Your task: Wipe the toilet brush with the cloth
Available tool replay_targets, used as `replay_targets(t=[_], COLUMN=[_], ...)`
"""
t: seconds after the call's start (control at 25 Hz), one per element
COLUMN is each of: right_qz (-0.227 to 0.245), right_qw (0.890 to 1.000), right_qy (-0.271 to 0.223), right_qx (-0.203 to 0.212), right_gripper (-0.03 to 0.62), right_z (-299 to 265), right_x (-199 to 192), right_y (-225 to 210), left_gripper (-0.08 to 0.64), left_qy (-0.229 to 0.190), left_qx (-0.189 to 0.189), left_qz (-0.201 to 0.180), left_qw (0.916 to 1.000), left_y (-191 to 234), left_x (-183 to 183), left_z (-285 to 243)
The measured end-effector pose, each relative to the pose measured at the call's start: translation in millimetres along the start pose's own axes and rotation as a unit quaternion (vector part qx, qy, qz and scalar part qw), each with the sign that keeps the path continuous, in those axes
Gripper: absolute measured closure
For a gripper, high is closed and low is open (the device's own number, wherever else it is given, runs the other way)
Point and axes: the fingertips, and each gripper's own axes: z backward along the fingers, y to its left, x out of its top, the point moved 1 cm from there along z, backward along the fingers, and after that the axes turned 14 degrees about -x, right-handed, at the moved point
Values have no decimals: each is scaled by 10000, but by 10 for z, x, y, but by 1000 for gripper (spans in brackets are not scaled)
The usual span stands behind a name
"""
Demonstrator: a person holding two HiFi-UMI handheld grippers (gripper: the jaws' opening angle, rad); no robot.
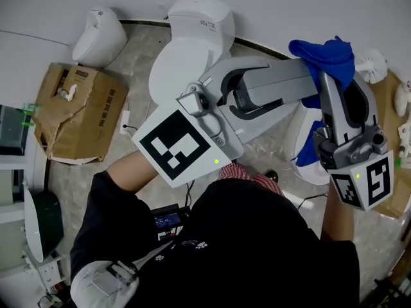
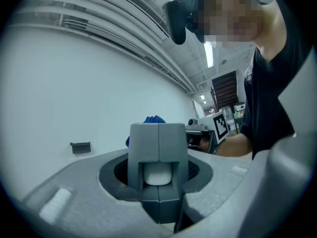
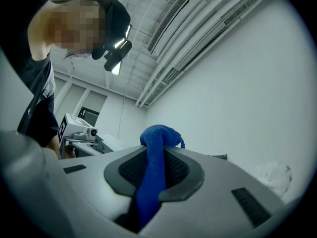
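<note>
From the head view, the left gripper [image 1: 302, 77] reaches across toward 2 o'clock from its black-and-white marker cube near the middle. The right gripper [image 1: 340, 85] points up toward 12 o'clock from the right edge. A blue terry cloth [image 1: 324, 55] is bunched over the place where the two grippers' tips meet. Just beyond it, at 3 o'clock from the cloth, the bristle head of the white toilet brush [image 1: 372, 61] sticks out. The brush's shaft is hidden under the cloth. A white porcelain toilet [image 1: 192, 34] stands on the grey marbled floor [image 1: 138, 50] at 12 o'clock. A crumpled brown cardboard box [image 1: 77, 111] lies at 9 o'clock. The person's black shirt [image 1: 257, 249] fills the bottom of the view.

In the left gripper view, the left gripper [image 2: 158, 143] has its grey jaws drawn together, tips touching. They are clamped on a white rounded piece [image 2: 157, 174], seemingly the brush's handle. A corner of the blue cloth [image 2: 152, 119] shows just above the jaw tips at 12 o'clock. The right gripper's marker cube [image 2: 220, 125] sits at 2 o'clock.

In the right gripper view, the right gripper [image 3: 154, 175] is closed on the blue cloth [image 3: 159, 138]. The cloth runs as a pinched band between the dark pads and bulges out over the tips. The brush's pale bristle head [image 3: 275, 175] shows blurred at 4 o'clock, against a plain white wall [image 3: 237, 93].
</note>
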Motion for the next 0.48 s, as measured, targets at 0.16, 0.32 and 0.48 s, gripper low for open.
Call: replay_targets(t=[0.16, 0.32, 0.48], right_qz=[-12, 4, 32], right_qw=[10000, 10000, 9999], right_qy=[9, 89, 107], right_qx=[5, -1, -32], right_gripper=[523, 523, 523], right_z=[12, 16, 10], right_x=[-14, -15, -19], right_y=[-3, -8, -3], left_gripper=[396, 396, 396], left_qy=[55, 19, -12], left_qx=[-24, 17, 39], left_qz=[-81, 12, 97], left_qw=[9999, 10000, 9999], left_y=[-7, -23, -25], left_x=[-5, -1, 6], left_z=[-5, -12, -6])
